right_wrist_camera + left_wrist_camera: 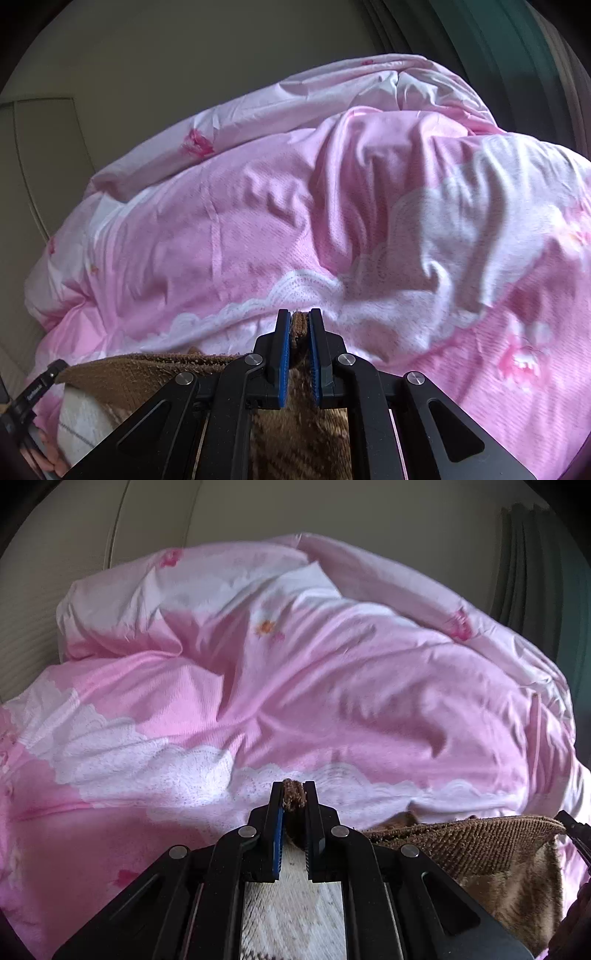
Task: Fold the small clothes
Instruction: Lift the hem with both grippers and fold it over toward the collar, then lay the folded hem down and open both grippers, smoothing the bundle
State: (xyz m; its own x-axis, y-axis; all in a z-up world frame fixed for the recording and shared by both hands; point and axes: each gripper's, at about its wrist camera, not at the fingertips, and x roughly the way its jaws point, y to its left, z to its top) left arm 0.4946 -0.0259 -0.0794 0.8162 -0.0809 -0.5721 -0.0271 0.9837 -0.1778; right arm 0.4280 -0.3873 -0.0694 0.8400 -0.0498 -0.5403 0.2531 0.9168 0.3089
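Observation:
A small brown and cream knitted garment (476,845) is held up above the bed, stretched between the two grippers. My left gripper (293,794) is shut on one corner of its brown ribbed edge. My right gripper (300,321) is shut on the other corner of the garment (147,373). The garment hangs down below both grippers, its cream patterned part showing under the left one. The right gripper's tip shows at the far right of the left wrist view (574,829), and the left gripper shows at the lower left of the right wrist view (33,391).
A rumpled pink duvet (295,686) with white cloud prints fills the bed ahead, also in the right wrist view (332,221). A pale wall (332,506) stands behind it, and a dark green curtain (535,572) hangs at the right.

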